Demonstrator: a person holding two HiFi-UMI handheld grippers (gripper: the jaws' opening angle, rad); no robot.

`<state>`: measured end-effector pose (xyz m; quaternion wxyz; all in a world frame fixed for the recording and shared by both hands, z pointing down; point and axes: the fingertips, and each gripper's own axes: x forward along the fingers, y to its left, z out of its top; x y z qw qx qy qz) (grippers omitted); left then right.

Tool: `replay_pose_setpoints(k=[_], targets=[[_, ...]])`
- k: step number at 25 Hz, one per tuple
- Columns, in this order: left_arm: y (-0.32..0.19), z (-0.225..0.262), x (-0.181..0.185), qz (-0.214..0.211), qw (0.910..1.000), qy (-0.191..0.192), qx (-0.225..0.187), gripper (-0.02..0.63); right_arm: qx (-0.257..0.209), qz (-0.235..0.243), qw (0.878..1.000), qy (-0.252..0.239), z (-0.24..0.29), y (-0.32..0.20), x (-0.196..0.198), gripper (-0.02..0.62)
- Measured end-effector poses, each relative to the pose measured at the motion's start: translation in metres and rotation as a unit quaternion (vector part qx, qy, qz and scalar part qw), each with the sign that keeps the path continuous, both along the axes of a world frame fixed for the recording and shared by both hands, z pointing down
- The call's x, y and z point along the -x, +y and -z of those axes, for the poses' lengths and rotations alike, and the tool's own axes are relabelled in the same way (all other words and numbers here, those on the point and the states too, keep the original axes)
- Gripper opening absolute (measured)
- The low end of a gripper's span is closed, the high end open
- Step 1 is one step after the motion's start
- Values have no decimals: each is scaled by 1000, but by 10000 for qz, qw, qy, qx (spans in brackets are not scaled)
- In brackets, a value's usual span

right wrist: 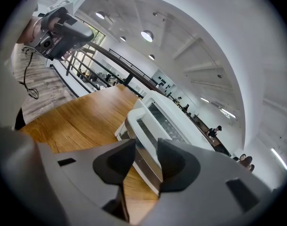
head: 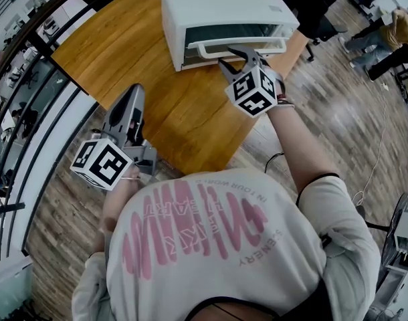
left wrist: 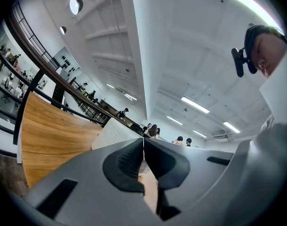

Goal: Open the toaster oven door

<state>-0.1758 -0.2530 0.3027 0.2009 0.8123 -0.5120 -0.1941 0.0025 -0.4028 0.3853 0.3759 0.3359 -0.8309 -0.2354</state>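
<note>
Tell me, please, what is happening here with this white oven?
A person works with a handheld gripper in each hand. The right gripper is closed on the handle of the white toaster oven on the wooden table. Whether the door is ajar is unclear. The left gripper is shut and empty, near the table's edge.

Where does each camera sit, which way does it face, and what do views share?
Head view: on the person's head, looking steeply down at table, toaster oven, left gripper, right gripper and shirt.
Left gripper view: on the left gripper, looking across the table towards the ceiling; its shut jaws show.
Right gripper view: on the right gripper, facing the door handle held between its jaws.
Shared: all three show table and toaster oven.
</note>
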Motion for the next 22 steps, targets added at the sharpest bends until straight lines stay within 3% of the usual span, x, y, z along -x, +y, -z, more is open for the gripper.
replay_pose_setpoints(k=[22], targets=[[1,-1,-5,-133,9999,-14,23,21,-440,-207,9985,-252,-12,23,-7,149]])
